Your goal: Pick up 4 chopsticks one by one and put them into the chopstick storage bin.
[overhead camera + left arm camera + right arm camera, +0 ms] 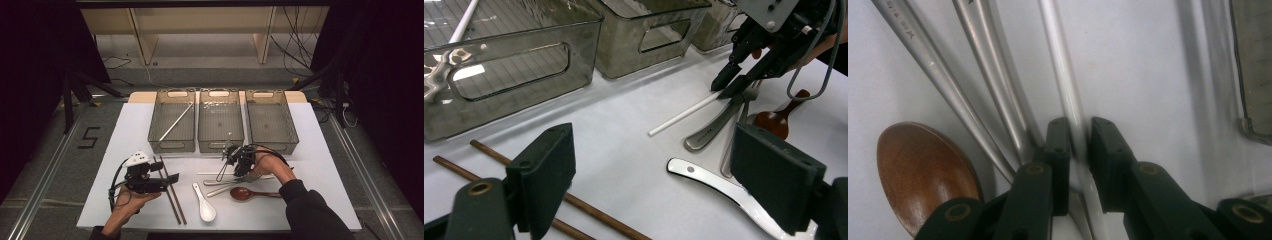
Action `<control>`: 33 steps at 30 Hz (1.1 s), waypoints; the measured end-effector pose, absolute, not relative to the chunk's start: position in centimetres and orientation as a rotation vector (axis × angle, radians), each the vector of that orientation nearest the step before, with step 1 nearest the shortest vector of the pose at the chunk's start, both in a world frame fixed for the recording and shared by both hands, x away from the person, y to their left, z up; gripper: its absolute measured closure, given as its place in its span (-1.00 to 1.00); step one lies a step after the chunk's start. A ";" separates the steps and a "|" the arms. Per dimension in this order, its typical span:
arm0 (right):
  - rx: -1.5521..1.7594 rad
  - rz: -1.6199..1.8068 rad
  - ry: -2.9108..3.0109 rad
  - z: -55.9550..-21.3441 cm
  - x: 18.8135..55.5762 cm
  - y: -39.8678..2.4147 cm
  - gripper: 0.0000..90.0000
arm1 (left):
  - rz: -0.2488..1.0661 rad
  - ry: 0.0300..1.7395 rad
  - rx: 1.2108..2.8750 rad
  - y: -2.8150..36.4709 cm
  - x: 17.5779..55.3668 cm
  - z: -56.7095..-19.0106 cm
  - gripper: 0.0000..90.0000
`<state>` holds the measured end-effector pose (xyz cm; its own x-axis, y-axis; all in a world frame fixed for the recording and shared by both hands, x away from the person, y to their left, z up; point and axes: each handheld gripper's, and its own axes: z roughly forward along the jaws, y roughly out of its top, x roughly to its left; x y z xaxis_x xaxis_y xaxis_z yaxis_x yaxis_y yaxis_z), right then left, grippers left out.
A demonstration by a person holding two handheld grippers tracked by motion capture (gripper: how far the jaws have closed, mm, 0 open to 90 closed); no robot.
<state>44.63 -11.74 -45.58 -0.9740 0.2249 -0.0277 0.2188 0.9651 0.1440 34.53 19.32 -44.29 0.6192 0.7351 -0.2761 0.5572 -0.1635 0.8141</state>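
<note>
Right gripper view: right gripper (1079,145) points down at the table, jaws nearly closed around slim white plastic chopstick (1060,65); brown wooden spoon (923,170) at 9 o'clock. Left gripper (649,175) level, wide open, empty.

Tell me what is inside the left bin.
The left bin holds one white chopstick lying diagonally on its floor; through the clear walls nothing else can be seen there. In the left gripper view, glare on the bin's front wall blurs the near corner.
</note>
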 end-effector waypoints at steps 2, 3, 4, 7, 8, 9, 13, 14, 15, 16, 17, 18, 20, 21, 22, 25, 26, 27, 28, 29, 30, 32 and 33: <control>0.343 0.223 3.072 -45.6 44.6 -11.7 0.78 | 0.221 1.039 1.844 19.3 34.5 -44.3 -0.60; 0.334 0.222 3.071 -45.6 44.7 -11.7 0.79 | 0.221 1.039 1.844 19.3 34.5 -44.3 -0.60; 0.324 0.217 3.073 -45.6 44.7 -11.7 0.80 | 0.221 1.039 1.845 19.3 34.5 -44.3 -0.60; 0.293 0.212 3.070 -45.6 44.6 -11.6 0.85 | 0.221 1.040 1.845 19.2 34.5 -44.3 -0.60; 0.282 0.187 3.075 -45.5 44.5 -11.5 0.85 | 0.222 1.040 1.845 19.2 34.5 -44.3 -0.60; 0.270 0.178 3.077 -45.5 44.5 -11.4 0.86 | 0.221 1.040 1.845 19.2 34.5 -44.3 -0.60; 0.201 0.162 3.075 -45.6 44.6 -11.1 0.89 | 0.221 1.040 1.846 19.2 34.5 -44.3 -0.60; 0.213 0.144 3.082 -45.5 44.5 -11.0 0.89 | 0.221 1.040 1.847 19.3 34.5 -44.3 -0.60; 0.203 0.146 3.081 -45.5 44.5 -11.0 0.89 | 0.221 1.041 1.848 19.3 34.6 -44.3 -0.60; 0.181 0.153 3.074 -45.5 44.5 -11.0 0.89 | 0.220 1.042 1.847 19.3 34.6 -44.4 -0.60; 0.175 0.137 3.078 -45.4 44.5 -11.0 0.89 | 0.220 1.042 1.847 19.3 34.6 -44.4 -0.60; 0.171 0.157 3.070 -45.5 44.4 -11.0 0.89 | 0.220 1.042 1.847 19.3 34.6 -44.3 -0.60; 0.169 0.160 3.052 -45.3 44.4 -11.0 0.89 | 0.220 1.043 1.846 19.3 34.6 -44.3 -0.60; 0.160 0.200 3.042 -45.3 44.4 -11.0 0.89 | 0.221 1.042 1.847 19.3 34.6 -44.3 -0.60; 0.157 0.204 3.041 -45.0 44.5 -11.0 0.89 | 0.222 1.042 1.847 19.3 34.6 -44.3 -0.60; 0.168 0.247 3.031 -44.5 44.4 -11.0 0.90 | 0.221 1.045 1.844 19.3 34.6 -44.4 -0.60; 0.174 0.251 3.029 -44.2 44.4 -11.0 0.90 | 0.221 1.046 1.844 19.3 34.6 -44.4 -0.60; 0.175 0.275 3.020 -44.0 44.4 -11.1 0.90 | 0.222 1.045 1.841 19.3 34.6 -44.4 -0.60; 0.180 0.290 3.014 -43.7 44.4 -11.2 0.90 | 0.221 1.046 1.841 19.3 34.6 -44.4 -0.60; 0.185 0.312 3.002 -43.5 44.4 -11.2 0.90 | 0.221 1.046 1.843 19.4 34.6 -44.4 -0.60; 0.178 0.318 3.001 -43.3 44.4 -11.3 0.90 | 0.221 1.046 1.843 19.3 34.6 -44.4 -0.60; 0.184 0.351 2.980 -42.9 44.5 -11.3 0.90 | 0.222 1.045 1.841 19.3 34.6 -44.4 -0.60; 0.193 0.366 2.974 -42.8 44.4 -11.4 0.90 | 0.221 1.046 1.843 19.3 34.6 -44.3 -0.60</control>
